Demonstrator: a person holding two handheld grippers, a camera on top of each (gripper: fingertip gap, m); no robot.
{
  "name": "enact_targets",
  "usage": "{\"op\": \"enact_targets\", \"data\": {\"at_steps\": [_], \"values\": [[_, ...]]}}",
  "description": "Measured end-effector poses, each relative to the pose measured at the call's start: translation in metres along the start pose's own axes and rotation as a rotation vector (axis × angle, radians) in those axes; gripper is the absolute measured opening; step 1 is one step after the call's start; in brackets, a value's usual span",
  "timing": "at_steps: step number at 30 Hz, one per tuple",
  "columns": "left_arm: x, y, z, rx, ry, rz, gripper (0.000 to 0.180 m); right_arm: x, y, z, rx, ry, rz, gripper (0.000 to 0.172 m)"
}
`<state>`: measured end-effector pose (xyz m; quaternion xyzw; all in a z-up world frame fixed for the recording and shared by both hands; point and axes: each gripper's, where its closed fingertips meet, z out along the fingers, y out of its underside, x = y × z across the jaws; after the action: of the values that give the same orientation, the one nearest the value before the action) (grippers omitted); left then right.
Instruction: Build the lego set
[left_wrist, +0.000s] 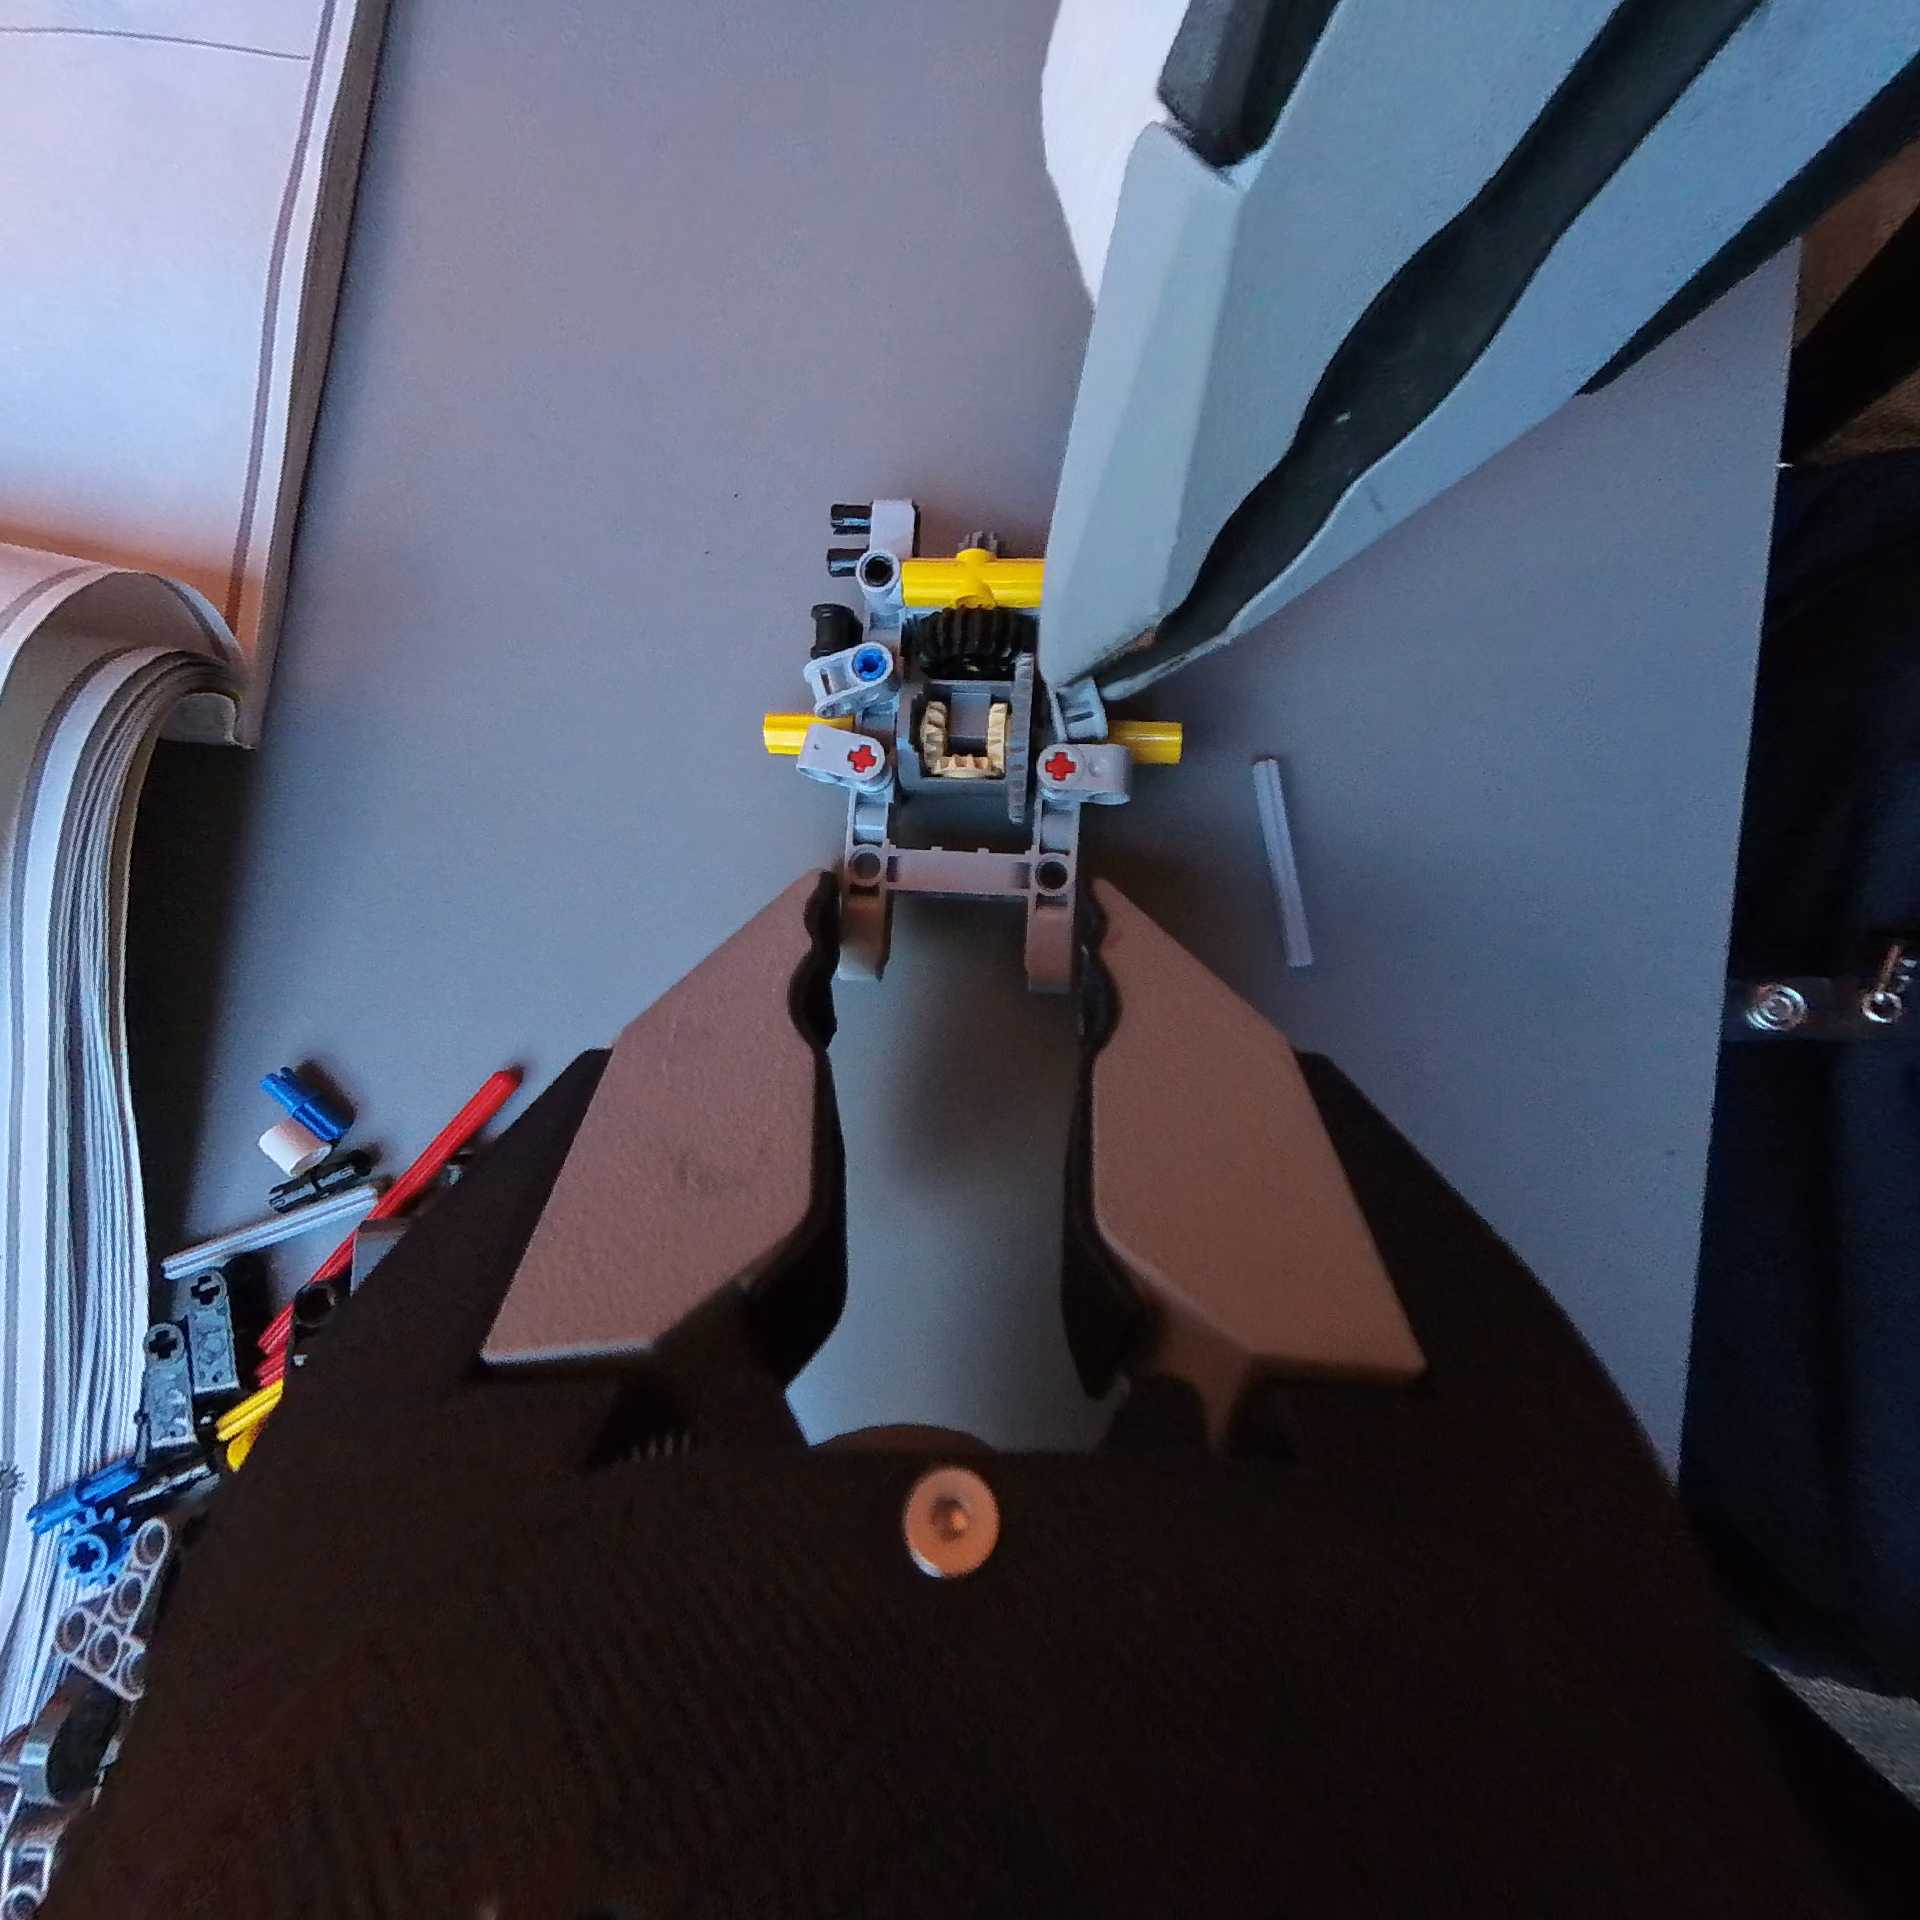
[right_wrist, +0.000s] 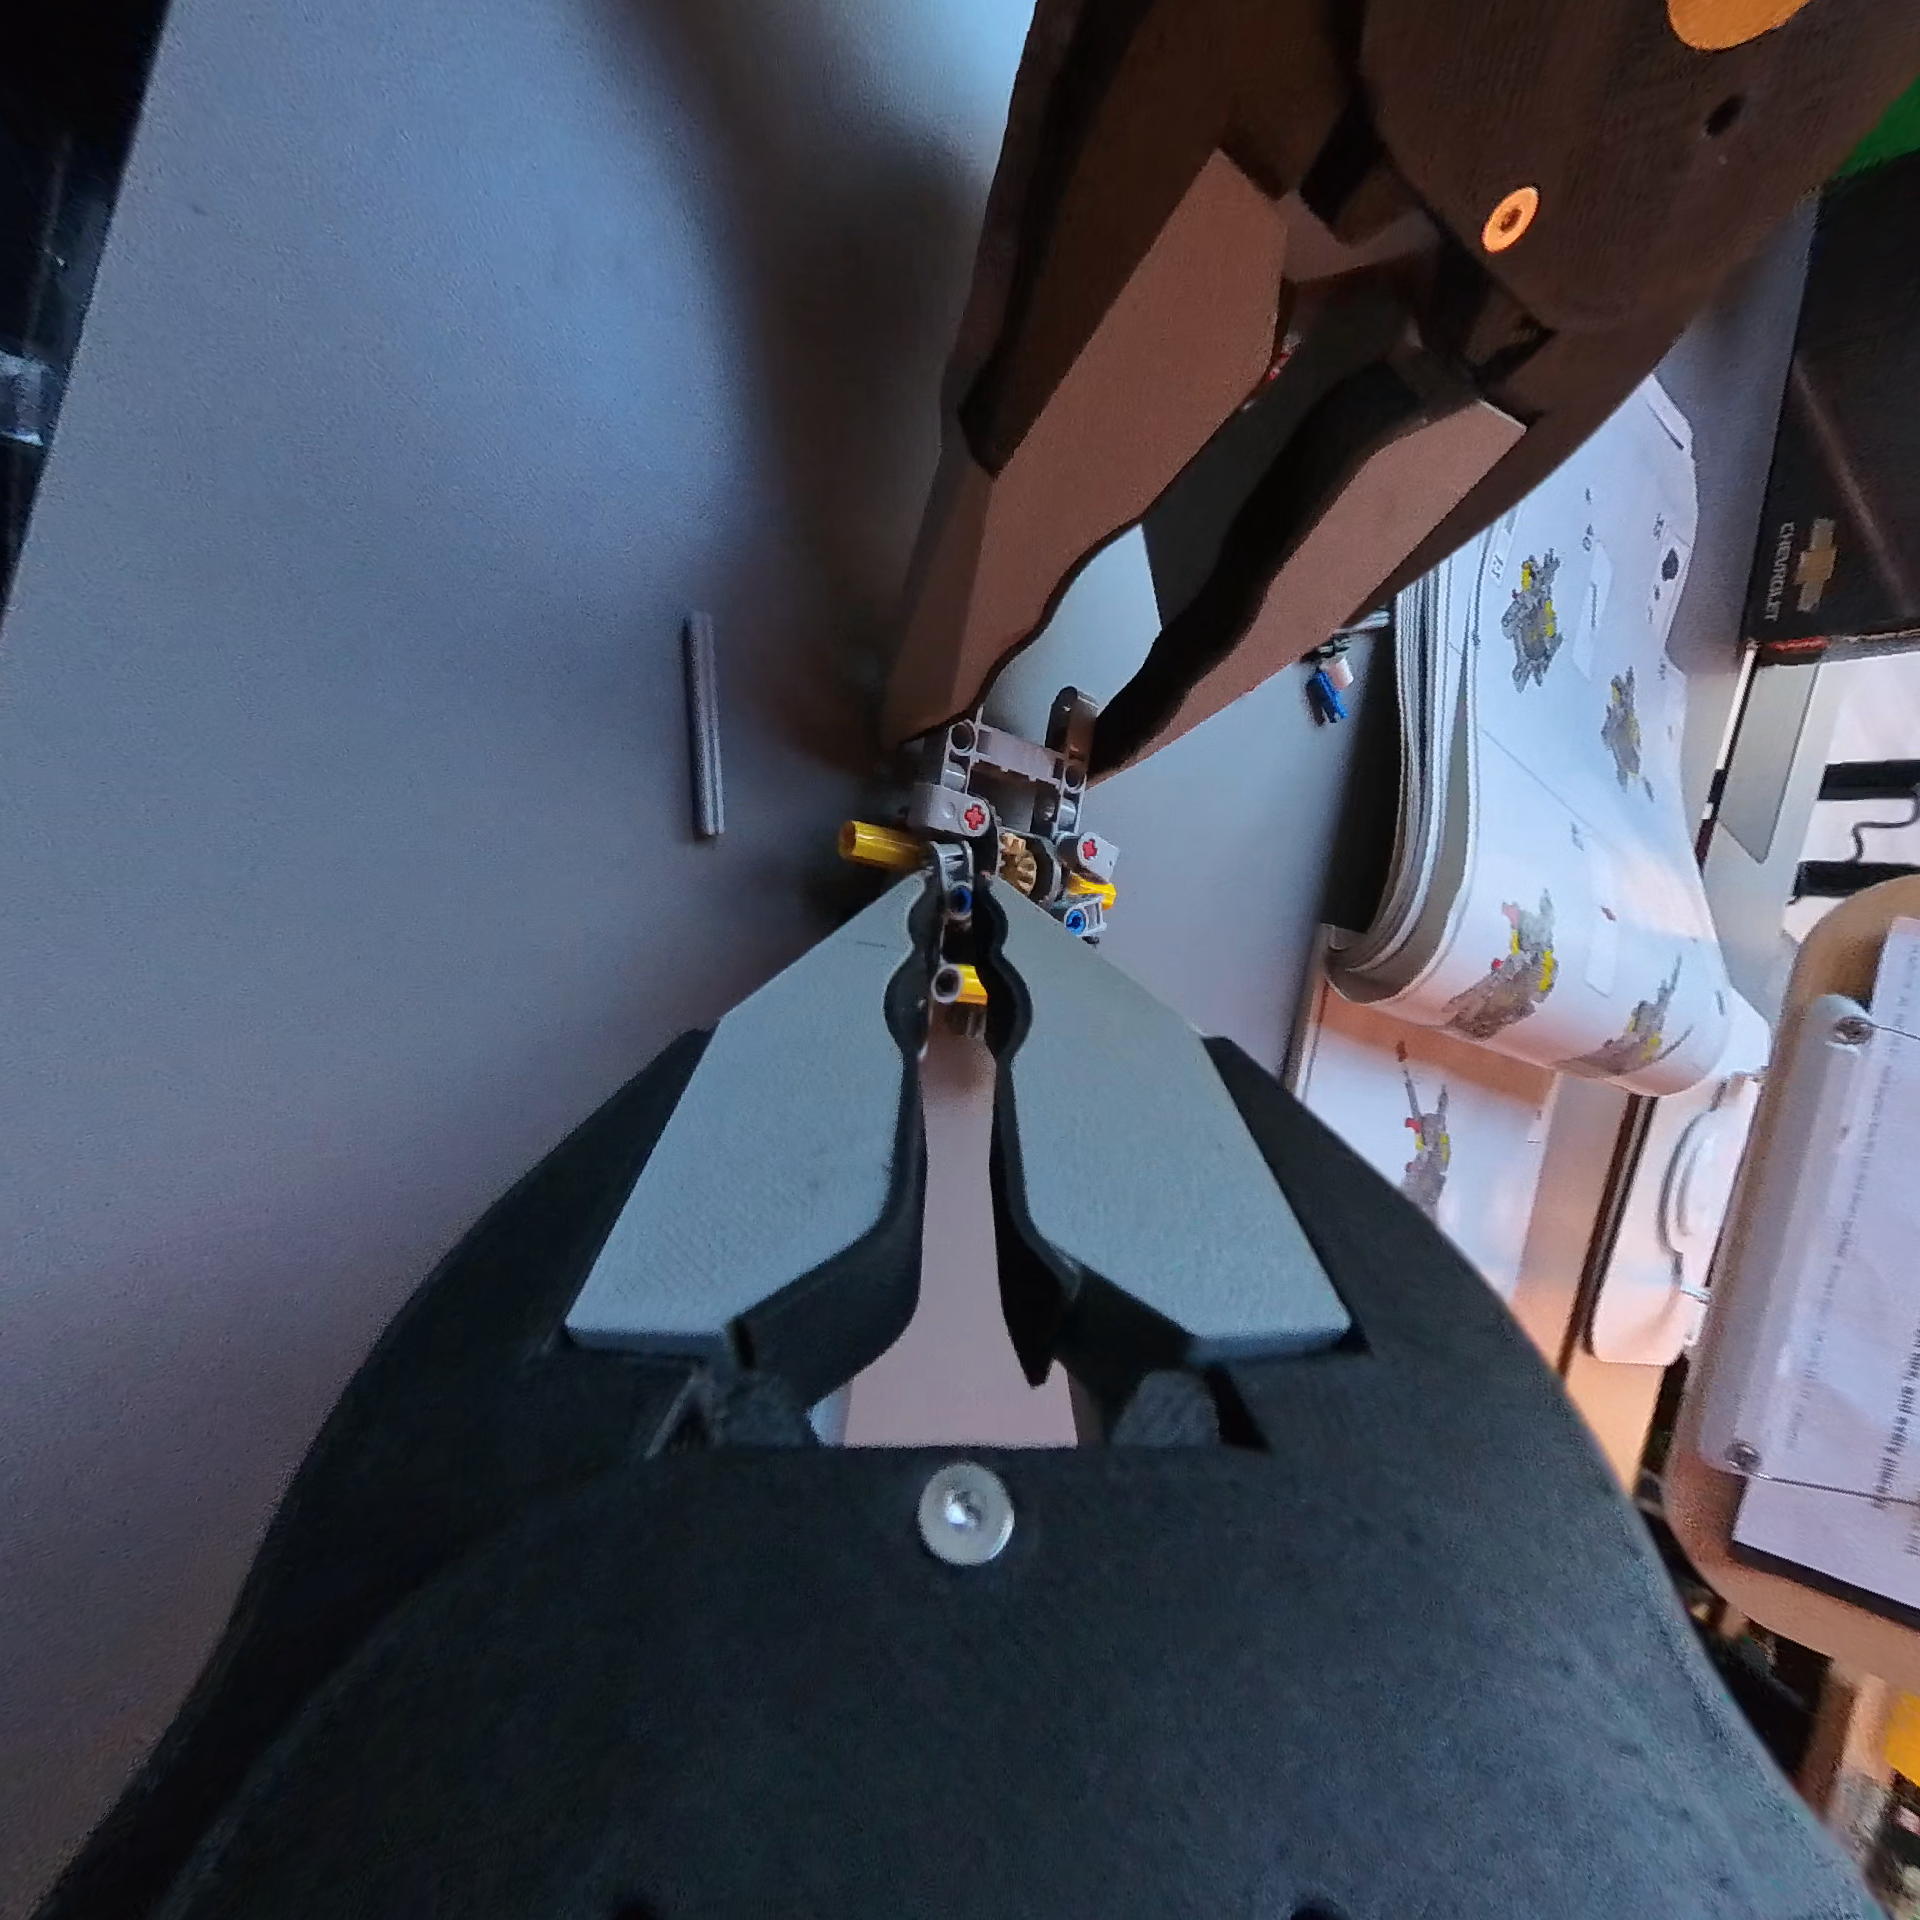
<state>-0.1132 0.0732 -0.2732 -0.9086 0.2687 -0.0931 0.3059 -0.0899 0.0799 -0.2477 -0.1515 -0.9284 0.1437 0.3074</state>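
Observation:
A small building-brick assembly (left_wrist: 966, 727) lies on the grey mat (left_wrist: 571, 416): a grey frame with yellow axles, black and tan gears, red and blue pins. My left gripper (left_wrist: 961, 925), with brown fingers, is shut on the outer sides of the frame's two near legs. In the right wrist view it (right_wrist: 1003, 727) clamps the far end of the assembly (right_wrist: 1008, 800). My right gripper (right_wrist: 956, 904), with grey fingers, is shut on a thin grey connector (right_wrist: 951, 868) with a blue pin on the assembly's near side. In the left wrist view its tip (left_wrist: 1091, 675) meets the assembly's right side.
A loose grey axle (left_wrist: 1281, 862) lies on the mat beside the assembly; it also shows in the right wrist view (right_wrist: 703, 727). A pile of loose parts (left_wrist: 208, 1351) with a red axle (left_wrist: 416, 1174) lies near an open instruction booklet (right_wrist: 1558, 831). A black box (right_wrist: 1849, 468) stands beyond the booklet. There is about 4 cm between the tips of the two grippers.

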Motion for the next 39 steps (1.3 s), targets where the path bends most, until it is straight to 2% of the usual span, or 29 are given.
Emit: {"op": "enact_targets", "data": {"at_steps": [11,17,26,32,39], "values": [[0.002,0.002,-0.001,-0.01,0.011,0.015,0.043,-0.003,-0.003,0.003,-0.069,-0.005,-0.071,0.002],[0.002,0.002,-0.002,-0.013,0.018,0.004,0.043,-0.003,-0.005,0.002,-0.121,0.001,-0.171,0.0],[0.001,0.003,-0.002,-0.025,0.008,0.015,0.043,-0.004,-0.005,0.006,-0.133,-0.049,-0.166,0.0],[0.001,0.003,-0.002,-0.024,0.015,0.018,0.043,-0.005,-0.006,0.005,-0.191,-0.086,-0.288,0.0],[0.002,0.003,-0.002,-0.011,0.024,0.052,0.043,-0.01,-0.006,0.002,-0.173,-0.152,-0.419,0.0]]}}
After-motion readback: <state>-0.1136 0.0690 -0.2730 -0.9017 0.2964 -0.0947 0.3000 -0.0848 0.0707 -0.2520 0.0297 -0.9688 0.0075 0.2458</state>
